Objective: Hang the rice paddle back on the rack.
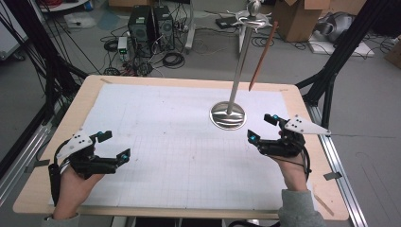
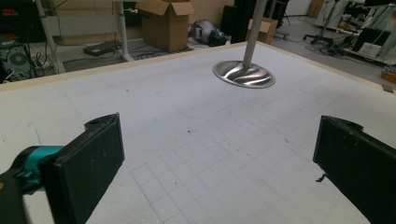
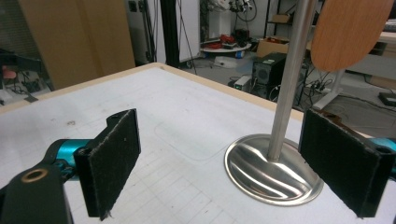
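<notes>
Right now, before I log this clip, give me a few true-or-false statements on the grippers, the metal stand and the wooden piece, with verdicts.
1. Both grippers are open and hold nothing. True: the left gripper and right gripper have their jaws apart over the white mat.
2. The metal stand lies on its side. False: it stands upright on its round base.
3. The stand is nearer the right gripper than the left. True.
4. A wooden piece hangs from the top of the stand. True: it dangles beside the pole, clear of the table.
5. The left gripper's pads touch the stand's base. False: the base sits far ahead of them.
</notes>
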Motion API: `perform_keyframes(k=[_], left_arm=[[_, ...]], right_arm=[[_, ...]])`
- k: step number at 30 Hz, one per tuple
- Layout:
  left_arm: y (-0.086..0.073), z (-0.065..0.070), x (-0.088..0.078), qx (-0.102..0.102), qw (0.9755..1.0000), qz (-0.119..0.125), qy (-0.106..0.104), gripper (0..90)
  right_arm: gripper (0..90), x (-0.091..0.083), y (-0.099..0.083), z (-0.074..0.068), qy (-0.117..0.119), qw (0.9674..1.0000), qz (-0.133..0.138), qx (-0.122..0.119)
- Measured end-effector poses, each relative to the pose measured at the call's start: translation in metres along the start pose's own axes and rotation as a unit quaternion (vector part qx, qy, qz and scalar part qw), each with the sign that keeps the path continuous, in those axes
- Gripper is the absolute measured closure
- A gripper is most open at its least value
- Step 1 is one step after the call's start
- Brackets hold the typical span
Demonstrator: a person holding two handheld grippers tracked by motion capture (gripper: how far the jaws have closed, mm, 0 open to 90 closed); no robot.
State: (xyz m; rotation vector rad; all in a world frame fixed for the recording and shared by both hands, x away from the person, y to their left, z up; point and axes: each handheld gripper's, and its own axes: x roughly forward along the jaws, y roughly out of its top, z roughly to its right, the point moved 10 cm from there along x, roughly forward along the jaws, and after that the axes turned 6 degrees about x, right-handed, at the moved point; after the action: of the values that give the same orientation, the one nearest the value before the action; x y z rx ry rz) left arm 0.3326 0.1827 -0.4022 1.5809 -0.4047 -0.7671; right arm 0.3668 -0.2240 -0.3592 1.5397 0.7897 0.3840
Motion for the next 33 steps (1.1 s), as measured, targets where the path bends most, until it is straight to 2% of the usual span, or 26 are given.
perform_keyframes(k=[3,7,17,22,25,29,33], left_arm=[[0.002,0.001,-0.001,0.001,1.0,0.004,0.0,2.3],[0.004,0.002,-0.002,0.001,1.0,0.007,-0.002,2.3],[0.005,0.001,-0.004,0.005,0.9999,0.008,-0.002,2.3],[0.003,-0.003,-0.006,0.005,1.0,0.007,0.002,2.3],[0.001,-0.009,-0.009,0.013,0.9999,0.004,0.011,2.3],[-0.002,-0.018,-0.014,0.006,0.9997,0.002,0.022,2.3],[-0.005,-0.024,-0.017,0.002,0.9996,0.003,0.027,2.3]], right_arm=[[11.8,-0.007,-0.006,0.0,0.0,0.9999,0.002,0.012],[11.8,-0.012,-0.011,0.0,-0.002,0.9999,-0.001,0.013],[11.8,-0.027,-0.034,0.018,-0.023,0.9989,-0.012,0.04],[11.8,-0.036,-0.04,0.029,-0.03,0.998,-0.005,0.056],[11.7,-0.042,-0.041,0.032,-0.029,0.9981,-0.002,0.054],[11.6,-0.046,-0.047,0.035,-0.028,0.998,-0.009,0.057],[11.6,-0.052,-0.046,0.04,-0.037,0.9975,0.002,0.06]])
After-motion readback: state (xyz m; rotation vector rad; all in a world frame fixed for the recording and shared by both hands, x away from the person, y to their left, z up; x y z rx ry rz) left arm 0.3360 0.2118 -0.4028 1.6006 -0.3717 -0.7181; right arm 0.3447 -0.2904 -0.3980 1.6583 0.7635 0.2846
